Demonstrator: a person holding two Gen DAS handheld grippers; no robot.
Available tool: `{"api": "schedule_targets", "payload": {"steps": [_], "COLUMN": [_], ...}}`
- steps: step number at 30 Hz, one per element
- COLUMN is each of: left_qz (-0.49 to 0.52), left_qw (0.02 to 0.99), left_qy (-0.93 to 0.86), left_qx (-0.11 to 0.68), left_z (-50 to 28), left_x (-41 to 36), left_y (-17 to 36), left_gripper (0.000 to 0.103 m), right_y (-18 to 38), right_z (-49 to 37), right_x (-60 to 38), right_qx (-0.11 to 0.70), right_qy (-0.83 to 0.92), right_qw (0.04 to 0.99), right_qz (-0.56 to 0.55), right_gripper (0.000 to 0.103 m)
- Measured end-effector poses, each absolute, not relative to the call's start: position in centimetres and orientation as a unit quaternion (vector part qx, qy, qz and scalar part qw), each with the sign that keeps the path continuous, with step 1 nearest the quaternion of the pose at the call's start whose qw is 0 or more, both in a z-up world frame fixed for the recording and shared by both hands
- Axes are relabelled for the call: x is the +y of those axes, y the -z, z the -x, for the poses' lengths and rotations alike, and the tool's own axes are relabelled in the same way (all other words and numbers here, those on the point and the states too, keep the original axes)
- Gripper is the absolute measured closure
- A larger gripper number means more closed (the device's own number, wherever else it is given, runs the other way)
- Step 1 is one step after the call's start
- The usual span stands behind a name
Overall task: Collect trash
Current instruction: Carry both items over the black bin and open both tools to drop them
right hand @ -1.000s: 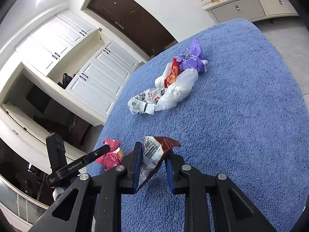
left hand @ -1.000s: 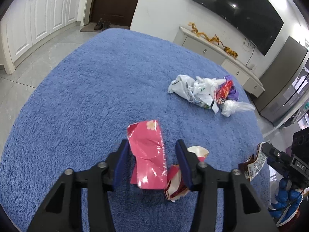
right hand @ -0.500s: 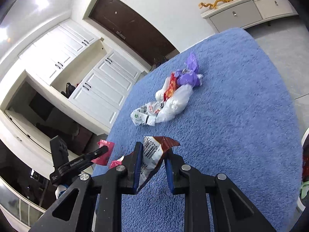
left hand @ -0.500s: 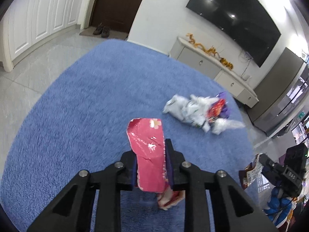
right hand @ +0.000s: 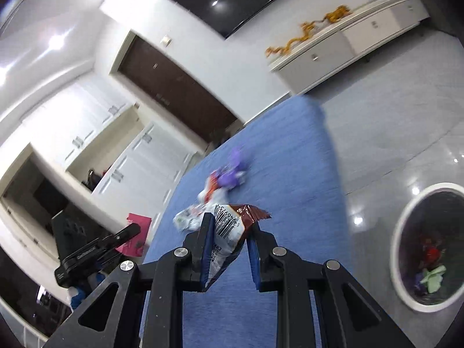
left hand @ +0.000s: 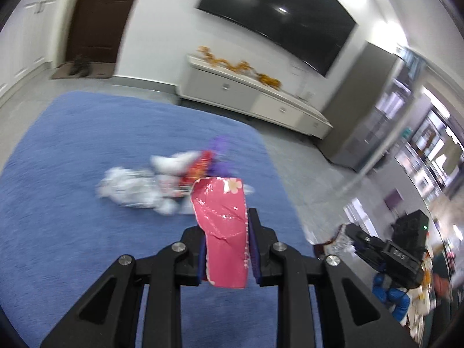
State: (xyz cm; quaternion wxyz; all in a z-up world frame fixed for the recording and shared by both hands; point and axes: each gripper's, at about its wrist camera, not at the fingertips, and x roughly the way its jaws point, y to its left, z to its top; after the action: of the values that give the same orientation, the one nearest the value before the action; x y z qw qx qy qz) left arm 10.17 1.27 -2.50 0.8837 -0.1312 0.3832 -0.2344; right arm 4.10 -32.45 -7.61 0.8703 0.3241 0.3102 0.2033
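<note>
My left gripper (left hand: 226,232) is shut on a pink foil wrapper (left hand: 224,226) with a flower print and holds it high above the blue rug (left hand: 72,150). My right gripper (right hand: 229,232) is shut on a brown and white snack bag (right hand: 229,226) with a barcode, also raised. A pile of white, red and purple wrappers (left hand: 174,179) lies on the rug; it also shows in the right wrist view (right hand: 220,185). A white-rimmed trash bin (right hand: 426,243) with wrappers inside stands on the floor at the right. The other gripper shows at each view's edge.
A low white sideboard (left hand: 249,98) with gold ornaments stands under a wall TV (left hand: 275,17). A dark door (right hand: 179,87) and white cupboards (right hand: 139,156) are at the left. Grey tiled floor (right hand: 391,116) surrounds the rug.
My left gripper closed on the pink wrapper and lifted it off the rug. Both grippers have risen and swung right; the trash bin has come into the right wrist view.
</note>
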Motion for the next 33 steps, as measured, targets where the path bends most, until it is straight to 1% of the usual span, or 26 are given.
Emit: {"api": "schedule_targets", "payload": {"steps": [11,18,23,30,33], "left_qz": [0.045,0.002,-0.018,-0.026,-0.019], "left_qw": [0.832,0.800,0.784,0.771,0.764], "left_qy": [0.361,0.391,0.392,0.388,0.386], "left_qx": [0.418,0.455,0.482,0.505,0.517], "left_z": [-11.1,-12.6,-13.9,-15.0,-15.7], "left_x": [-15.5,-24.9,-29.9,-33.7,-34.9], "left_y": [2.6,5.1,7.8,11.1,12.2], "left_gripper": [0.081,0.080,0.079,0.079,0.078], "right_y": [9.6,12.6,15.2,18.1,18.7], "right_z": [0.5,1.8,1.4,0.5,-0.1], "right_x": [-44.4,-49.9,-52.2,-54.0,-54.0], "right_qx": [0.289,0.309,0.328,0.352,0.362], "right_qy": [-0.050,0.043,0.074,0.096,0.102], "right_qw": [0.884,0.872,0.857,0.842,0.841], "right_qz": [-0.363,-0.376,-0.390,-0.396,-0.389], "right_gripper": [0.082,0.082,0.082,0.082,0.080]}}
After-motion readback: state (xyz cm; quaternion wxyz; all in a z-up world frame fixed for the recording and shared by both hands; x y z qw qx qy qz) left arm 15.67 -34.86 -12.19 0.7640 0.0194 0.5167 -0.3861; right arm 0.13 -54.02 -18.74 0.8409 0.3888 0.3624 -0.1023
